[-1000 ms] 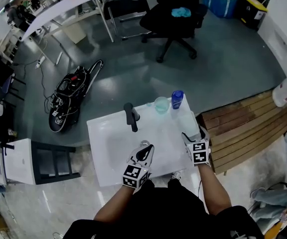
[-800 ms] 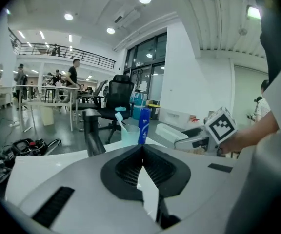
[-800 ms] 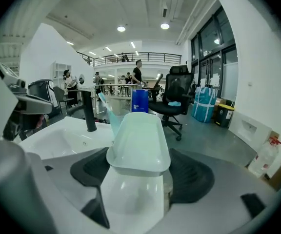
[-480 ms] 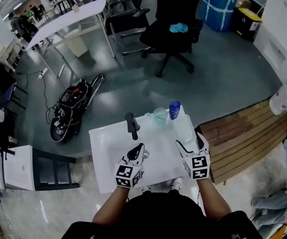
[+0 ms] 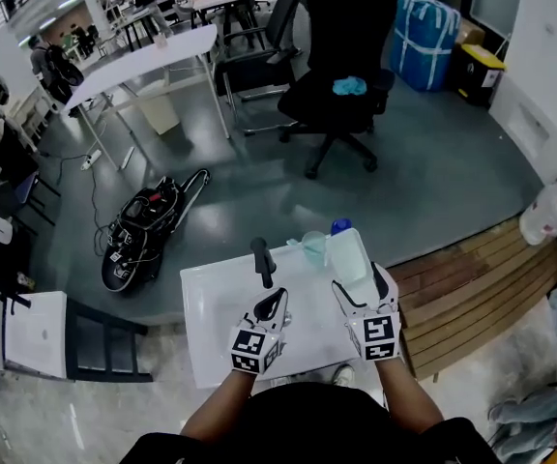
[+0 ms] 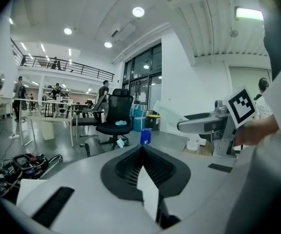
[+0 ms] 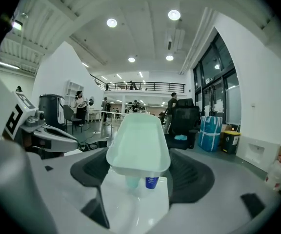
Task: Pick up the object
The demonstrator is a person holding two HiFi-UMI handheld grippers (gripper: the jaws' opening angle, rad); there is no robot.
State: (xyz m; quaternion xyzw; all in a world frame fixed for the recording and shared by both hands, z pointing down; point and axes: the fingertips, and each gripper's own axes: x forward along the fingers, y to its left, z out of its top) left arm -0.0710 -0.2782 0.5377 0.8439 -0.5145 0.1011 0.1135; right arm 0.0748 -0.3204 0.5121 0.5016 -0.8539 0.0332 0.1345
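- Since a second ago your right gripper (image 5: pixel 361 293) has lifted the pale tray (image 5: pixel 348 254) off the counter (image 5: pixel 211 298). It hangs centre right in the head view, its near end clamped between the fingers.
- Your left gripper (image 5: pixel 271 305) hovers at lower centre, fingers closed together on nothing.
- Held by one end only, the tray could tilt or slip (it looks smooth) if you swing quickly.
- Just beyond stand a clear cup (image 5: pixel 313 246), a blue bottle (image 5: pixel 340 225) and a black faucet (image 5: pixel 262 259); a low sweep could knock them.

Left tongs (image 6: pixel 142 149), tips closed together, empty, blue bottle (image 6: pixel 146 136) just beyond tips, black office chair (image 6: pixel 117 112) farther back, right tongs (image 6: pixel 184 126) at right carrying pale tray (image 6: pixel 166 113), railed balcony (image 6: pixel 67 62) behind
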